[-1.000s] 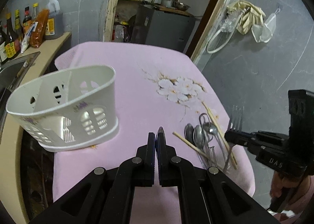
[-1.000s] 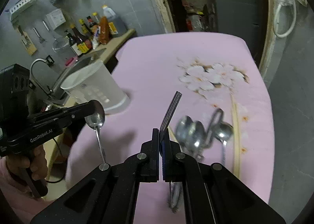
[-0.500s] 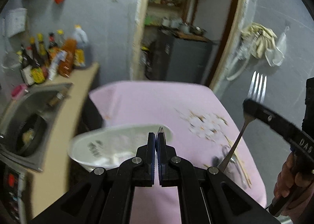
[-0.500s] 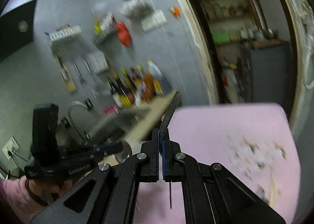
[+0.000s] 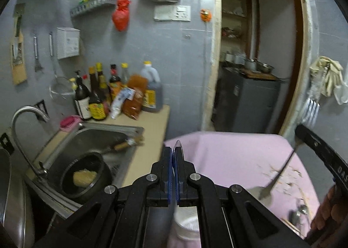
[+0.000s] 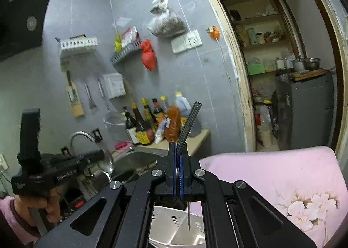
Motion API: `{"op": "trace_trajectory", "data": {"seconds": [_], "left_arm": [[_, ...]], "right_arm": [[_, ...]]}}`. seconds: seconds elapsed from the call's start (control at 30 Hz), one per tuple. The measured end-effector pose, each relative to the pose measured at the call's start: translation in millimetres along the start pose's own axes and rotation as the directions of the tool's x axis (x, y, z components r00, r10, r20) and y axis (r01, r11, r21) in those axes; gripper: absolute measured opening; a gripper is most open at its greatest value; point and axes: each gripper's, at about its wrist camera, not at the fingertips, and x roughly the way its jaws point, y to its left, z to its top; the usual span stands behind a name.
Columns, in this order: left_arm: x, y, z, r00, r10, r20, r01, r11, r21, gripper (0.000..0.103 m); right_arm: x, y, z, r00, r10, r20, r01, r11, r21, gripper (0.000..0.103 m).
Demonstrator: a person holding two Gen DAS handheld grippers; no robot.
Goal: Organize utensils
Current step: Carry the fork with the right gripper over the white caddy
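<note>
My left gripper (image 5: 174,156) is shut on a metal spoon (image 5: 178,147), seen edge-on above the fingertips; its bowl also shows in the right wrist view (image 6: 106,164). My right gripper (image 6: 178,156) is shut on a metal fork (image 6: 189,123), tines up, handle end hanging over the white utensil holder (image 6: 171,226). The fork also shows in the left wrist view (image 5: 310,110), held upright at the right. The holder (image 5: 187,224) lies just below the left gripper. Some spoons (image 5: 301,212) lie on the pink tablecloth (image 5: 235,156).
A steel sink (image 5: 104,139) with a tap (image 5: 24,117) and a black pot (image 5: 84,178) is at the left. Sauce bottles (image 5: 113,93) stand on the counter against the grey wall. A doorway (image 5: 256,63) opens behind the table.
Both grippers have risen and tilted upward, so the wall and sink now fill the views. The holder has slid from beside the left gripper to under both grippers.
</note>
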Motion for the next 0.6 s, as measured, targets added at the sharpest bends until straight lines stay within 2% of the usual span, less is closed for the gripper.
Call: {"op": "trace_trajectory", "data": {"seconds": [0.17, 0.33, 0.6], "left_arm": [[22, -5, -10, 0.997, 0.057, 0.047, -0.060, 0.996, 0.059, 0.003], [41, -18, -34, 0.998, 0.040, 0.052, -0.045, 0.993, 0.112, 0.003], [47, -40, -66, 0.999, -0.002, 0.050, -0.006, 0.988, 0.157, 0.003]], "right_arm": [[18, -1, -22, 0.996, -0.061, -0.066, 0.060, 0.998, -0.020, 0.002], [26, -7, -47, 0.983, -0.111, -0.145, 0.105, 0.993, -0.051, 0.002], [26, -13, -68, 0.960, -0.185, -0.212, 0.164, 0.980, -0.115, 0.002]]}}
